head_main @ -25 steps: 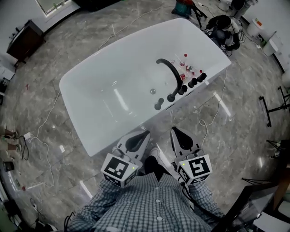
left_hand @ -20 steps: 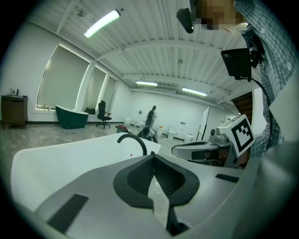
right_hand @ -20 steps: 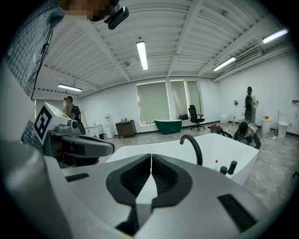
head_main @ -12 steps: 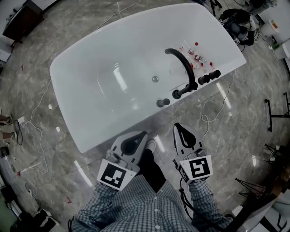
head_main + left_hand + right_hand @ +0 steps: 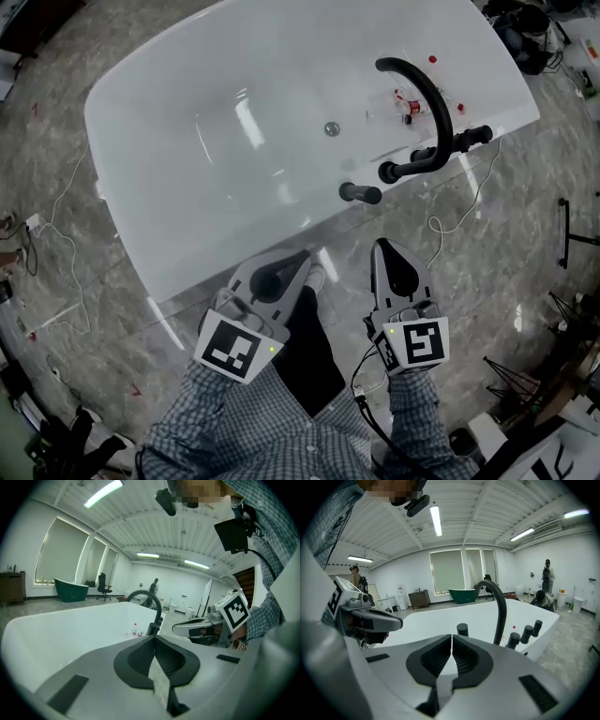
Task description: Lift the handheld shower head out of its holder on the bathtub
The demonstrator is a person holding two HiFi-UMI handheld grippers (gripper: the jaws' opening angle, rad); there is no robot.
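A white bathtub (image 5: 187,225) fills the upper head view. On its near rim stand a black arched spout (image 5: 424,94), a row of black knobs (image 5: 469,139) and a short black cylinder, the handheld shower head (image 5: 360,193), upright in its holder. The right gripper view shows that cylinder (image 5: 462,629) just beyond the jaws, left of the spout (image 5: 499,606). My left gripper (image 5: 296,257) and right gripper (image 5: 385,247) hang side by side over the floor, short of the rim, both shut and empty. Up close, the left gripper (image 5: 153,637) and right gripper (image 5: 452,635) have their pads meeting.
Small red-capped bottles (image 5: 407,103) lie in the tub near the spout, beside the drain (image 5: 330,128). White cables (image 5: 441,225) trail over the marble floor on both sides. Black stands (image 5: 567,234) rise at the right. People stand far off in the room (image 5: 546,573).
The tub has grown larger and come nearer in the head view. Both grippers have sunk and moved toward its rim, still shut and side by side.
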